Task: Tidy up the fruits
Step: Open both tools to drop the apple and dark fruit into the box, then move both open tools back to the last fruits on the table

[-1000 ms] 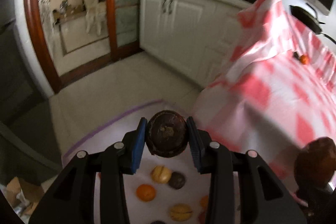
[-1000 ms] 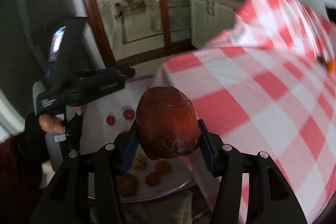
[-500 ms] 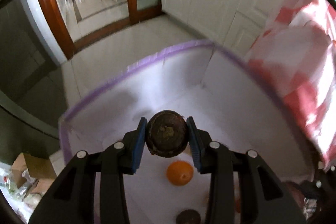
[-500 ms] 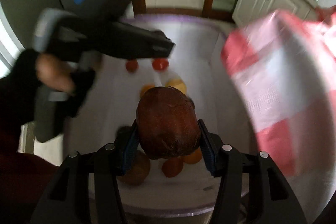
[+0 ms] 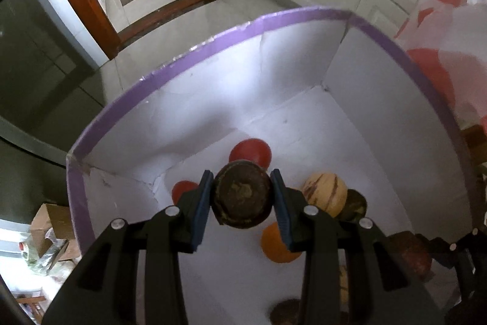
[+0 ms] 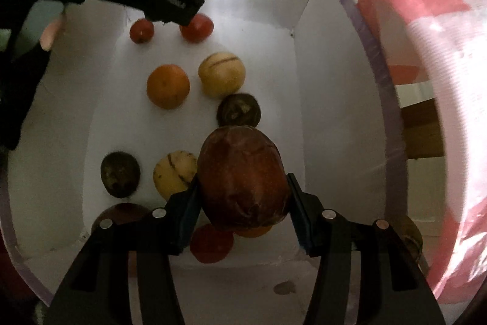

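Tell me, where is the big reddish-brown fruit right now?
The big reddish-brown fruit is clamped in the right gripper, hanging above the fruits inside the white box, with a small dark fruit just beyond it.

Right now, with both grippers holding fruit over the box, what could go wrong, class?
1. The right gripper holds a big red-brown fruit above a tomato and a striped yellow fruit; released here, it could land on them and bruise them.
2. The left gripper clamps a small dark fruit above an orange; dropped, it may bounce or roll.
3. Both grippers share one box and could collide.
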